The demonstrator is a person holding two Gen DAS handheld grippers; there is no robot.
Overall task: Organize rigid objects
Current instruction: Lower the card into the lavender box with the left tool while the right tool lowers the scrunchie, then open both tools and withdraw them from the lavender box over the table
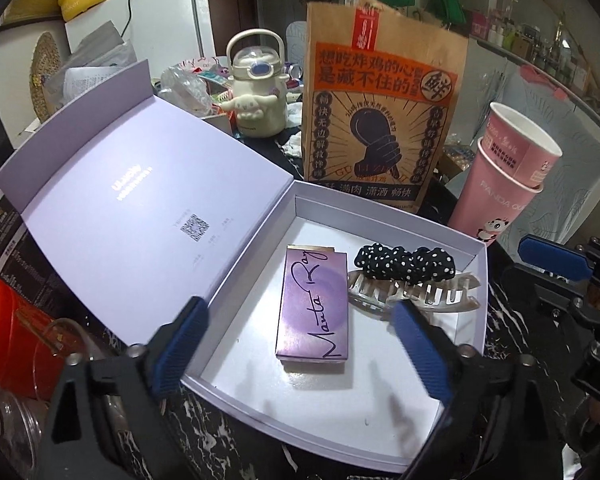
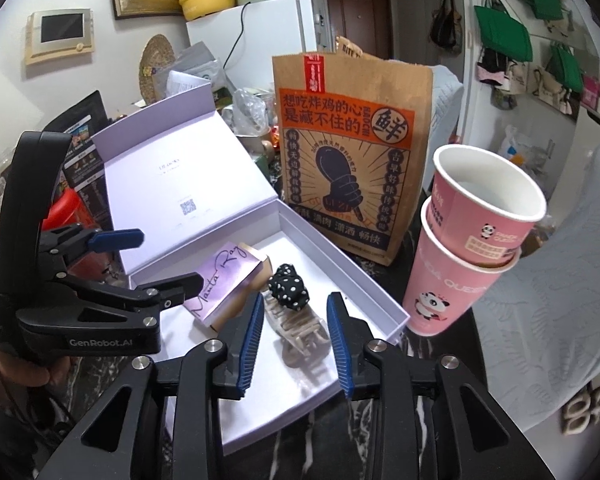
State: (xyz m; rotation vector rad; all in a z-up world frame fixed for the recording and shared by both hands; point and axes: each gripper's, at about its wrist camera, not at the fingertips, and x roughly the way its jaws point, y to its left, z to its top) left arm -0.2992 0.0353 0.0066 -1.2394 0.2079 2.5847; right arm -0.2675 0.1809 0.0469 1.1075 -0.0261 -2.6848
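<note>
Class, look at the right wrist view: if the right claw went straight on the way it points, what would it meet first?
Most likely the hair clip in the open box: it lies directly ahead of the right claw, whose pads stand clear of it, though depth is uncertain.

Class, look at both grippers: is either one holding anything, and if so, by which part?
Nothing is held. The left gripper and right gripper are both open above the box.

**Surfaces in my two views**

I see a matt lavender cardboard box point(image 1: 384, 210) holding a glossy purple carton point(image 1: 314, 306), a translucent plastic hair claw point(image 1: 414, 292) and a dotted cloth bow point(image 1: 404, 264). The brown paper bag point(image 1: 380, 100) looks creased. My gripper pads point(image 2: 250, 344) are ribbed blue, on matt black plastic.
</note>
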